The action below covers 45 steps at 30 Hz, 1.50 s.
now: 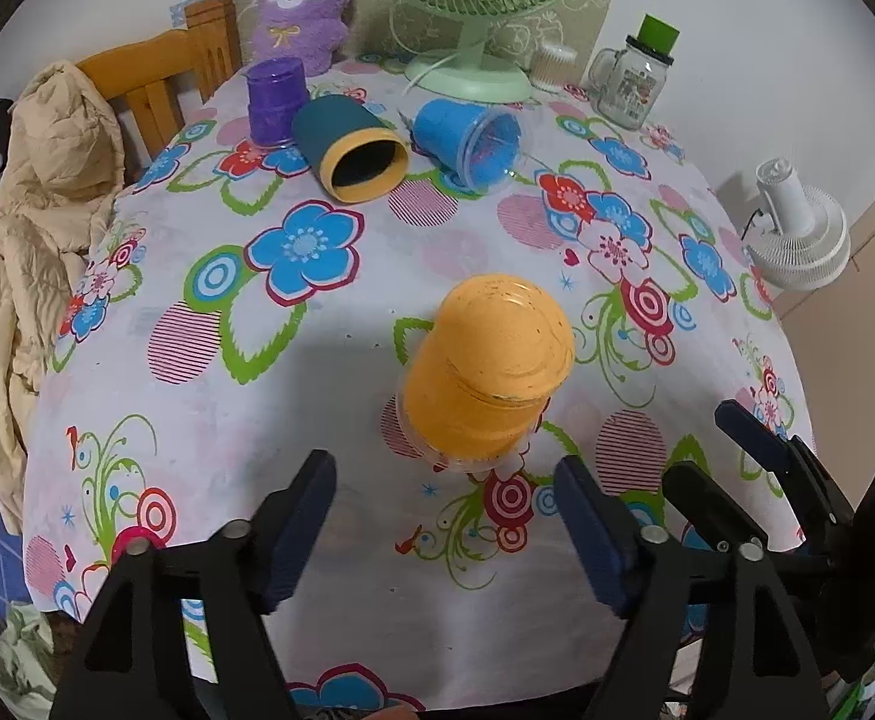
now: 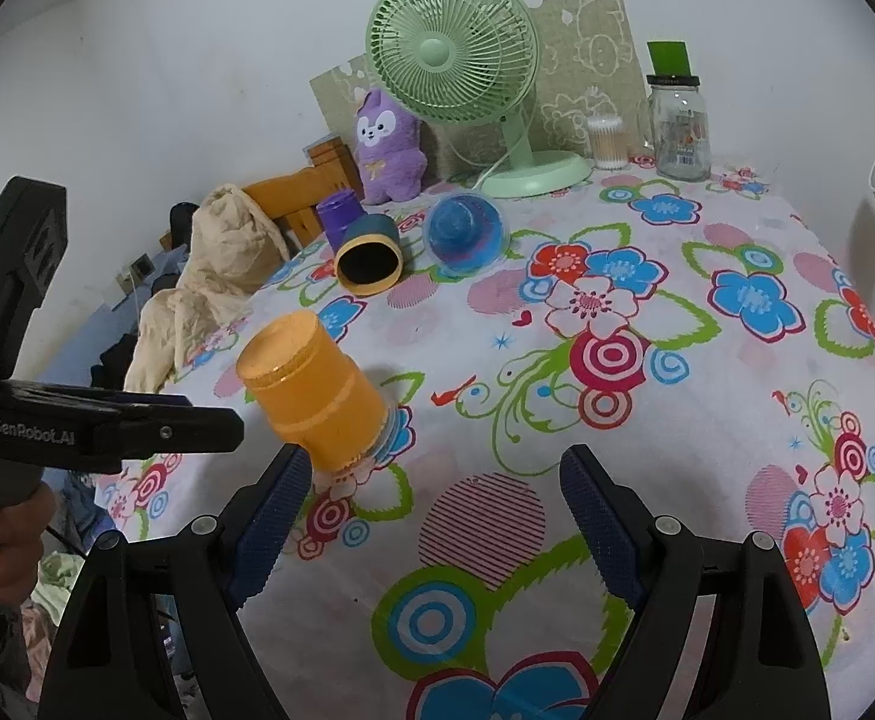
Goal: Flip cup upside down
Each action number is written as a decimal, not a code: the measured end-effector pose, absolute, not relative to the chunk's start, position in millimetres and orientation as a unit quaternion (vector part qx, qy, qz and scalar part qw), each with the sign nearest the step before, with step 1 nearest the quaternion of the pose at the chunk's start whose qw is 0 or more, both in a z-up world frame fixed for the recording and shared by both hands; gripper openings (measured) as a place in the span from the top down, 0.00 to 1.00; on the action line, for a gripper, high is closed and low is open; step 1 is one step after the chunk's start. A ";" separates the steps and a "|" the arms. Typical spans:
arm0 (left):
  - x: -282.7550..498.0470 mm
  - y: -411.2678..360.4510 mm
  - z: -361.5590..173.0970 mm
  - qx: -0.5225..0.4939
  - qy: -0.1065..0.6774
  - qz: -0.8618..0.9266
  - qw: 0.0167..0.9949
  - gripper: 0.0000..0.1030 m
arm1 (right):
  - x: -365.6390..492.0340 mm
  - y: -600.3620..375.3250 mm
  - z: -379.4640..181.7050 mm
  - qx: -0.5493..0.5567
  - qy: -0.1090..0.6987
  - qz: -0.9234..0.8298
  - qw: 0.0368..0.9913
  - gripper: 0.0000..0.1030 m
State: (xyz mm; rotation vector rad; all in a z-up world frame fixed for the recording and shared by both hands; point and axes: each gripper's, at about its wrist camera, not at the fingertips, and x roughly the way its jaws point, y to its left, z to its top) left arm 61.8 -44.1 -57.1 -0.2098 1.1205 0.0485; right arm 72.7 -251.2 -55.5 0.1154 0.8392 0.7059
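Observation:
An orange cup (image 1: 485, 366) stands upside down on the floral tablecloth (image 1: 317, 360), base up, free of both grippers. My left gripper (image 1: 446, 504) is open just in front of it, empty. In the right wrist view the orange cup (image 2: 311, 390) sits at the left, beside my left finger pad (image 2: 275, 516). My right gripper (image 2: 437, 504) is open and empty. The left gripper's body (image 2: 95, 420) shows at the far left. The right gripper (image 1: 731, 450) appears at the lower right of the left wrist view.
At the back lie a teal cup with a yellow rim (image 1: 353, 150) and a blue cup (image 1: 467, 141) on their sides; a purple cup (image 1: 275, 99) stands inverted. A green fan (image 1: 473, 0), plush toy (image 1: 305, 6), glass jar (image 1: 632, 84), white fan (image 1: 797, 234) and beige jacket on a chair (image 1: 35, 210) surround the table.

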 end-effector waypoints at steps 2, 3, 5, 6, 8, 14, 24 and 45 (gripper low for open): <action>59.9 -41.9 -55.1 -0.102 0.525 0.024 0.844 0.21 | 73.5 -248.9 -51.4 0.051 0.398 0.332 0.854 0.16; 58.8 -40.4 -53.8 -0.104 0.523 0.024 0.846 0.21 | 73.5 -247.5 -49.3 0.049 0.397 0.330 0.855 0.16; 56.0 -37.3 -51.2 -0.108 0.517 0.024 0.849 0.18 | 73.3 -244.1 -43.3 0.043 0.394 0.326 0.858 0.16; 54.4 -35.9 -49.6 -0.111 0.512 0.023 0.851 0.18 | 73.2 -241.7 -39.7 0.037 0.392 0.323 0.861 0.16; 50.5 -32.2 -45.8 -0.117 0.502 0.024 0.857 0.16 | 71.8 -236.7 -32.5 0.027 0.385 0.318 0.866 0.16; 38.6 -21.2 -33.5 -0.125 0.468 0.031 0.874 0.11 | 67.8 -222.4 -9.7 0.016 0.370 0.319 0.873 0.16; 21.5 -2.9 -21.4 -0.141 0.424 0.036 0.894 0.08 | 59.3 -204.8 18.9 -0.005 0.350 0.298 0.888 0.16; 7.2 5.3 -5.4 -0.147 0.370 0.029 0.917 0.05 | 46.7 -199.3 47.0 -0.025 0.319 0.262 0.911 0.08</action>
